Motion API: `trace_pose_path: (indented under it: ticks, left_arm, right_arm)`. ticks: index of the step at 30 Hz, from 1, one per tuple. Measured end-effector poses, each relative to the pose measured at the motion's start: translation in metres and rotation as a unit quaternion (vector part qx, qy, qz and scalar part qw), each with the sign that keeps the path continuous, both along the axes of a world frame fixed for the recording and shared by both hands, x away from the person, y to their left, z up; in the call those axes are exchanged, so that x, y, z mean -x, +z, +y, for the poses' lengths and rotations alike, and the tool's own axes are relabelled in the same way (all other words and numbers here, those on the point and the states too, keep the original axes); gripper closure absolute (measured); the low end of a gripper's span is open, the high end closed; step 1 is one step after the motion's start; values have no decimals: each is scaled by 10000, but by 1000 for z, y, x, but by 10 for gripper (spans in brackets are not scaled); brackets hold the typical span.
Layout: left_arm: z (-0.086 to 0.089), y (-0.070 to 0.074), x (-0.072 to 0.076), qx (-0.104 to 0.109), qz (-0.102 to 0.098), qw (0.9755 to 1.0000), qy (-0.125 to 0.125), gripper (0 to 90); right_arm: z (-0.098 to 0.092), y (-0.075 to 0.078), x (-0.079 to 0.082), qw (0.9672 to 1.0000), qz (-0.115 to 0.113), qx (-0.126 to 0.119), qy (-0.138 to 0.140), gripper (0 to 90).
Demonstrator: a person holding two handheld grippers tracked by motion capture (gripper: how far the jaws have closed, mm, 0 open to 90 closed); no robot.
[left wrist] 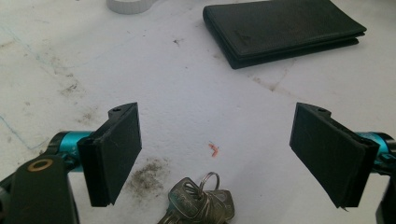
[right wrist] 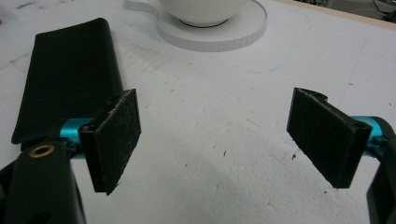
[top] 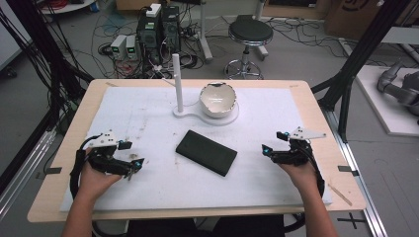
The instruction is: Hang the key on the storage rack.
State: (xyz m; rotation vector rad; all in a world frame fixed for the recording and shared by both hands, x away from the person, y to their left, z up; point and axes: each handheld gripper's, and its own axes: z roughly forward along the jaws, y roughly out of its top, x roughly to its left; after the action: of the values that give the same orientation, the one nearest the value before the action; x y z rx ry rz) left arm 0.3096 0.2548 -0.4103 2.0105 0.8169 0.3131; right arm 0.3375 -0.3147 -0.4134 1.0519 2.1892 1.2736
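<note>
A black wallet (top: 206,152) (left wrist: 285,28) (right wrist: 65,70) lies flat in the middle of the white mat. A small bunch of keys (left wrist: 201,203) rests on the mat just under my left gripper (top: 133,154) (left wrist: 217,140), which is open, its pads wide apart and touching nothing. My right gripper (top: 272,141) (right wrist: 217,126) hovers open over bare mat right of the wallet, nothing between its pads. A white bowl (top: 218,98) (right wrist: 203,11) sits on a white stand base (top: 232,117) (right wrist: 243,30) at the back.
A white upright post (top: 177,81) rises from the stand's left end. The white mat (top: 148,113) covers a wooden table (top: 74,128). Beyond the table stand a stool (top: 250,34), computer boxes (top: 158,29) and cables on the floor.
</note>
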Motion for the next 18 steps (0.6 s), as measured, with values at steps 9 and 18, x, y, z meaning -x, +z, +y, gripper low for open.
trace_pose_path:
  ticks: [9,18]
  left_arm:
    - [2,-3,-2,-36,43,10000,-30,170]
    - [7,-17,-4,-263,267,9991,-176,289]
  right_arm:
    - [-1,-1,1,9999,47,-83,112,179]
    - [4,-3,0,9998,85,-111,107,180]
